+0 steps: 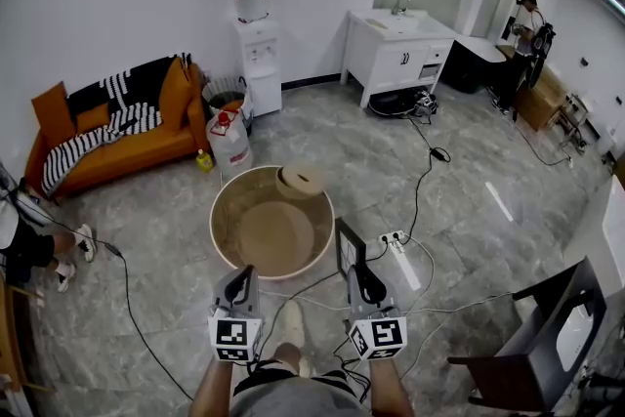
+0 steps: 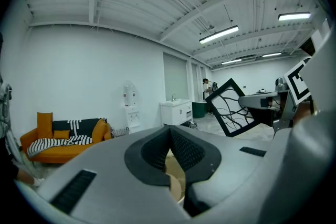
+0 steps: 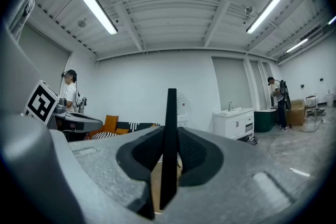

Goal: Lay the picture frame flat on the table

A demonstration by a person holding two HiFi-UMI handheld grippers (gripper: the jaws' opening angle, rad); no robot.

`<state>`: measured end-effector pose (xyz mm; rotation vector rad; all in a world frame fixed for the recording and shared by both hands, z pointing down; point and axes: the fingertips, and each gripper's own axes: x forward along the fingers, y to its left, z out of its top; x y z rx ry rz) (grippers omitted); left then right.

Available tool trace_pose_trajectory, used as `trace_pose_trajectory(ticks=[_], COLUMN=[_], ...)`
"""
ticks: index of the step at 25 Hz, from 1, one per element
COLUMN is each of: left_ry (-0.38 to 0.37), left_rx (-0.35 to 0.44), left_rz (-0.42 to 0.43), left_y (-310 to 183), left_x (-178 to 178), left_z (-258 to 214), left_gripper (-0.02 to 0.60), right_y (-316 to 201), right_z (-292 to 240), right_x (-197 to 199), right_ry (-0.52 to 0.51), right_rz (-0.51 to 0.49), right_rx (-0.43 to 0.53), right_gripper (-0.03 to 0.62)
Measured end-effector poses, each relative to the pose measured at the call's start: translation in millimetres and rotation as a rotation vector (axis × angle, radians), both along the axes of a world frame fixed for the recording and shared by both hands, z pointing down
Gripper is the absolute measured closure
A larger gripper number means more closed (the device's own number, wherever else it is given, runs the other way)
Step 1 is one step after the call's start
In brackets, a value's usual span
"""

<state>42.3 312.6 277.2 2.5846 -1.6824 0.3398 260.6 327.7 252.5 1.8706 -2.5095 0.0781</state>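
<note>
In the head view, my right gripper (image 1: 357,271) is shut on the black picture frame (image 1: 348,243). It holds the frame upright on edge, just off the right rim of the round beige table (image 1: 223,239). The right gripper view shows the frame (image 3: 169,134) edge-on as a thin black bar clamped between the pads. From the left gripper view, the frame (image 2: 231,107) is a tilted black square with a branch-like pattern inside. My left gripper (image 1: 241,276) hovers at the table's near rim, shut with nothing in it; its pads (image 2: 181,147) meet.
A small tan lidded cylinder (image 1: 299,181) rests on the table's far side. Cables and a power strip (image 1: 393,236) lie on the floor to the right. A dark chair (image 1: 537,337) stands at lower right. An orange sofa (image 1: 117,127), water dispenser (image 1: 256,49) and white sink cabinet (image 1: 395,54) line the back.
</note>
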Motion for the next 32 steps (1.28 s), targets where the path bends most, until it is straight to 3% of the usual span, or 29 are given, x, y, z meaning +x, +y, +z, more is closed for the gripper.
trace_pose_trajectory(ticks=[18,32], left_ry=[0.018,0.015], left_rx=[-0.034,-0.043], left_rz=[-0.019,-0.120], left_y=[-214,-276], left_x=[13,-35], left_z=[5,12], left_gripper=[0.566,0.565], right_y=[-208,-291], right_z=[2,13], right_x=[1,-56], right_ry=[-0.004,-0.029], right_rz=[-0.049,-0.175], right_rx=[-0.046,-0.062], right_gripper=[0.526,0.526])
